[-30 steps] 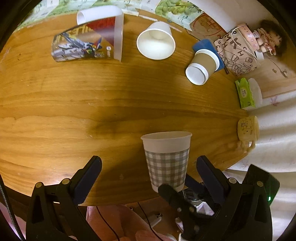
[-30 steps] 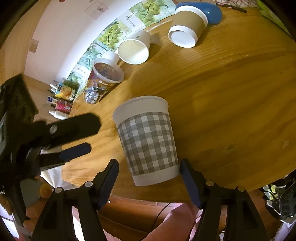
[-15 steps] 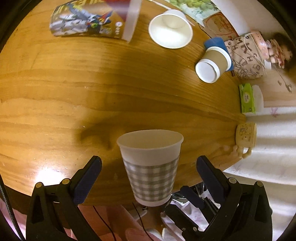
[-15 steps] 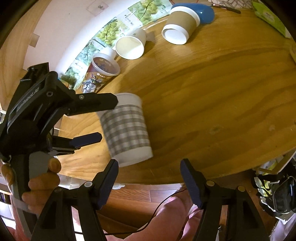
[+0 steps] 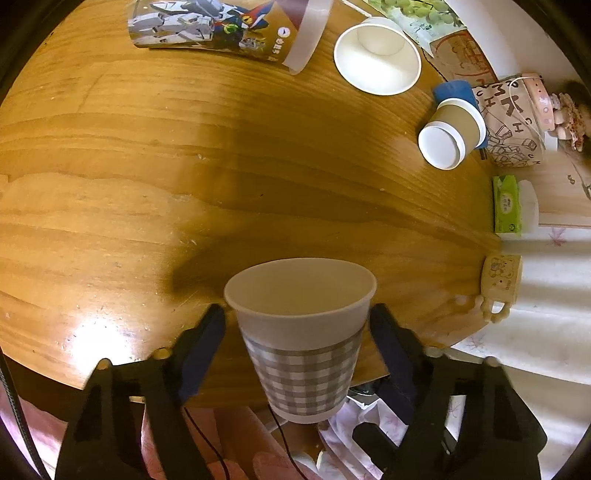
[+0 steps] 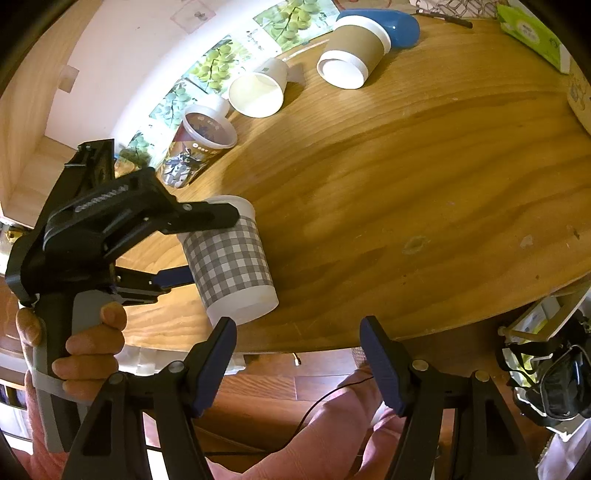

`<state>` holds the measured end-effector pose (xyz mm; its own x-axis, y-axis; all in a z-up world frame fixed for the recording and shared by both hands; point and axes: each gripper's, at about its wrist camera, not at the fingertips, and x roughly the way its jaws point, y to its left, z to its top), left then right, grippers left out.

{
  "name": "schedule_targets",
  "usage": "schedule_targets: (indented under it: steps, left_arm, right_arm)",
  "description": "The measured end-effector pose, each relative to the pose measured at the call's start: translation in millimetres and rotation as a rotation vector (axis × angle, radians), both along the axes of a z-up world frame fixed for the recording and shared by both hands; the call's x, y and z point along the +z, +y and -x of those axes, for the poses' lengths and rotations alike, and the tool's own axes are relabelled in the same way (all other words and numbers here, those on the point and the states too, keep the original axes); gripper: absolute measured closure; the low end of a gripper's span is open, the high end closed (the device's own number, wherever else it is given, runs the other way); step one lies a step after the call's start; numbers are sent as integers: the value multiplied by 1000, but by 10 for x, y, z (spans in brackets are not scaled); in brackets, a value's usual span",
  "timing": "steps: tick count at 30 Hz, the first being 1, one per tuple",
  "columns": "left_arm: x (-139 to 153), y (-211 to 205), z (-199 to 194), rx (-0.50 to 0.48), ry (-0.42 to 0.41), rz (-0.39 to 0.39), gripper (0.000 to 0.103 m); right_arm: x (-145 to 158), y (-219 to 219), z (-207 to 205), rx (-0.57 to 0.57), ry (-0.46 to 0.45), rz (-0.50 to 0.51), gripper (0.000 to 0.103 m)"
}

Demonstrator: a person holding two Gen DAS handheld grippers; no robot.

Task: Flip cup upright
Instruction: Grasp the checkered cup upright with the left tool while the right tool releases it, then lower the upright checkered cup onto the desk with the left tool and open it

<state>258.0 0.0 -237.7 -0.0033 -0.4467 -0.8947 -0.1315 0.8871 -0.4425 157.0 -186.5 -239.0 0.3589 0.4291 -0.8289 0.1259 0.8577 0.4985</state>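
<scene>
A white paper cup with a grey check band (image 5: 303,339) sits between the fingers of my left gripper (image 5: 297,325), mouth up and tilted away, lifted near the table's front edge. The jaws are closed onto its sides. In the right wrist view the same cup (image 6: 229,266) is held by the left gripper (image 6: 207,247), its base pointing toward the camera. My right gripper (image 6: 297,343) is open and empty, just right of the cup's base and apart from it.
On the round wooden table (image 5: 184,166) lie a printed plastic cup (image 5: 229,26), a white paper cup (image 5: 376,55) and a brown sleeved cup (image 5: 452,133), all on their sides at the far edge. A green tissue pack (image 5: 508,205) and a patterned bag (image 5: 511,122) are at the right.
My left gripper closed in on the check cup and took it. My right gripper let go, stayed open and drew back to the right.
</scene>
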Motion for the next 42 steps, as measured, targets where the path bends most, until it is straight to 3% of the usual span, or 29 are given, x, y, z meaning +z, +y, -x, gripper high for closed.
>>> schedule_targets:
  steps: [6,13,20,34,42]
  left_arm:
    - [8,38,22,-4,-19,4,34]
    - [143,61,71,-25,-123,-27,35]
    - [321,36,147,-50,-303,-66,36]
    - [454,-196,547,-117,-757,-226,36]
    - [357,-306,771,-93,-902,-306,35]
  right_arm:
    - [15,60,25,20,-1,8,33]
    - [73,112,88,33,-7,12,33]
    - [149,124,236,43,-16,22,33]
    - [126,70,542,49,2,42,33]
    - [60,40,648,61,41,40,33]
